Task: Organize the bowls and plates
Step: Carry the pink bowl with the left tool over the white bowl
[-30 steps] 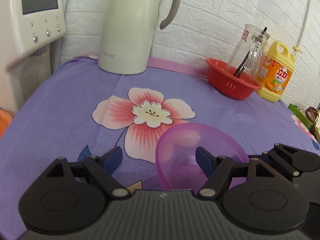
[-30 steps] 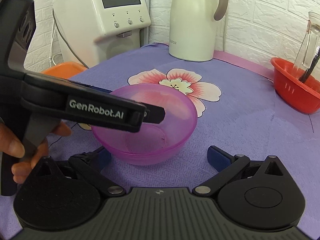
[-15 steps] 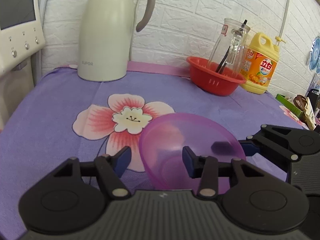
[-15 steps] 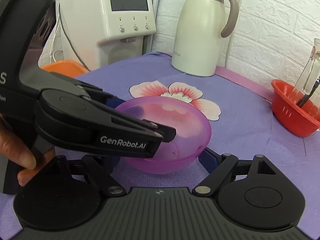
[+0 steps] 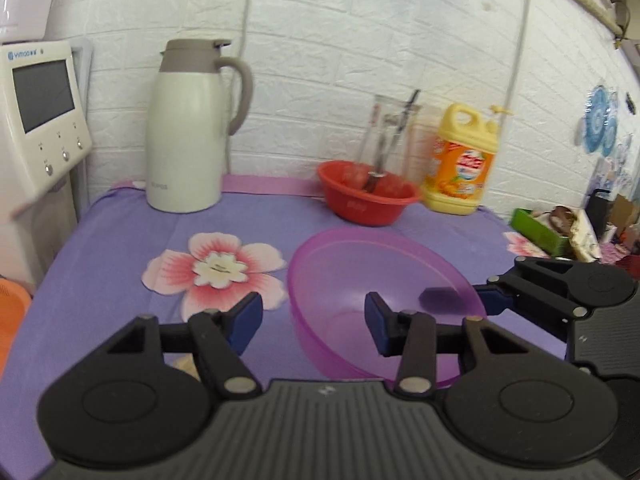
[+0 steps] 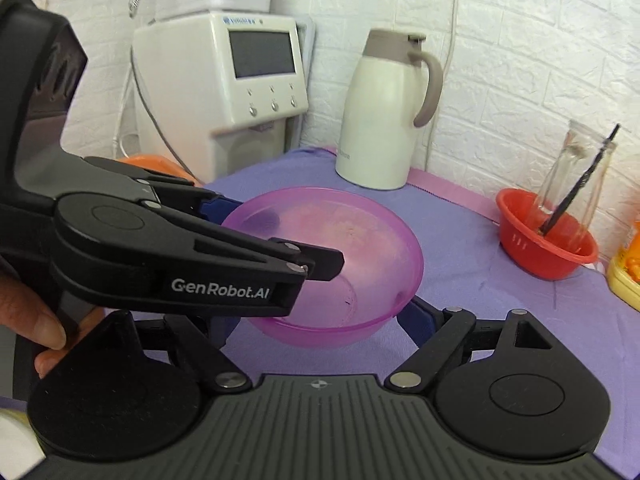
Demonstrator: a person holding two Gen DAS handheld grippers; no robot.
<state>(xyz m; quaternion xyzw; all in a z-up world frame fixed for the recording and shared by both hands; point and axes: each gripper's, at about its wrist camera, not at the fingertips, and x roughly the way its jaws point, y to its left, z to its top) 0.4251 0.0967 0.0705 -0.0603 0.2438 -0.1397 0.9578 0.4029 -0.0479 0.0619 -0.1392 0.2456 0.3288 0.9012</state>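
The left gripper (image 5: 312,320) has its jaws clamped across the left wall of the purple bowl (image 5: 380,264), with the outer pad (image 5: 248,318) outside and the inner pad (image 5: 376,322) inside. The bowl is translucent violet plastic, round and shallow with a flat base. It sits mouth up with its rim near level, and being round it has no long axis.

The bowl is between the two grippers over the purple cloth (image 5: 120,248), just right of the printed flower (image 5: 216,268). Whether it touches the cloth cannot be told.

In the right wrist view, a person's hand (image 6: 36,332) wraps the left gripper's handle. That gripper reaches in from the left, angled slightly downward. The right gripper (image 6: 320,320) points forward and down at the bowl's near side. Its right pad (image 6: 416,316) lies against the outer wall under the rim, and its other pad is hidden, so its jaw state cannot be told.

Behind the bowl stands a red colander (image 5: 360,204) holding a glass carafe (image 5: 388,136). A yellow detergent jug (image 5: 460,168) is beside it, and a white thermos jug (image 5: 188,128) and a water dispenser (image 5: 40,112) stand further left.
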